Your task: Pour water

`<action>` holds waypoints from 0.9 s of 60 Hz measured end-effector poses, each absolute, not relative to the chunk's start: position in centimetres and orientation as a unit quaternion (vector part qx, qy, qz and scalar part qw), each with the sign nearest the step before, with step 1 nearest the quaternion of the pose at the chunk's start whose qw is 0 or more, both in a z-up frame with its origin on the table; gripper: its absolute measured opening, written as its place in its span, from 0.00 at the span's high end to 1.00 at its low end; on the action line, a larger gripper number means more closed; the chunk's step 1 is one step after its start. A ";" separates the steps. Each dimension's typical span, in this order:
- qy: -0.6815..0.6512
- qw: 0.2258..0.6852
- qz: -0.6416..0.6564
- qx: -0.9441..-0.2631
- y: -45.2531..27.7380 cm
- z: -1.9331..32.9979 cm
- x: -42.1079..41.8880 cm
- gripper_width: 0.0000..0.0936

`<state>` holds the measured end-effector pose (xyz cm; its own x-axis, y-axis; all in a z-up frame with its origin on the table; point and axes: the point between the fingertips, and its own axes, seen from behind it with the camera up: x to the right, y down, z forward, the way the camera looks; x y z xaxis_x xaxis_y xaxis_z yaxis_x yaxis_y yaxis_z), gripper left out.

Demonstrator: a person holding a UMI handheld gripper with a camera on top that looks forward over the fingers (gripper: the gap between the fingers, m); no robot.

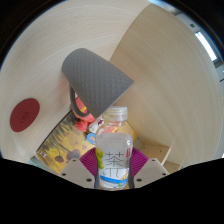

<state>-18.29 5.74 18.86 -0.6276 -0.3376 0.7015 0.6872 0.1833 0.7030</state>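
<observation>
A clear plastic bottle (114, 145) with a white cap and a label with green and blue print stands upright between my two fingers. My gripper (113, 165) is shut on the bottle: the magenta pads (90, 160) press on its lower body from both sides. It is held above a pale wooden table (40, 70). Just beyond the bottle, a small orange and red thing (82, 104) shows, partly hidden by a grey mat.
A grey felt mat (96, 78) lies on the table beyond the bottle. A dark red round coaster (25, 113) lies to the left. A colourful printed sheet (68, 140) lies under the left finger. A pale curved chair back (165, 70) stands to the right.
</observation>
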 end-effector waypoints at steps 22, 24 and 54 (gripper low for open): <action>-0.483 0.608 -0.469 -0.422 5.8 23.8 -13.6 0.58; -0.445 0.633 -0.433 -0.463 5.8 24.4 -12.5 0.58; -0.061 0.651 0.031 -0.756 5.4 11.7 -8.1 0.58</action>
<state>-8.08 5.39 11.71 0.9908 0.1317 0.0324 0.0515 -0.1448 -0.9881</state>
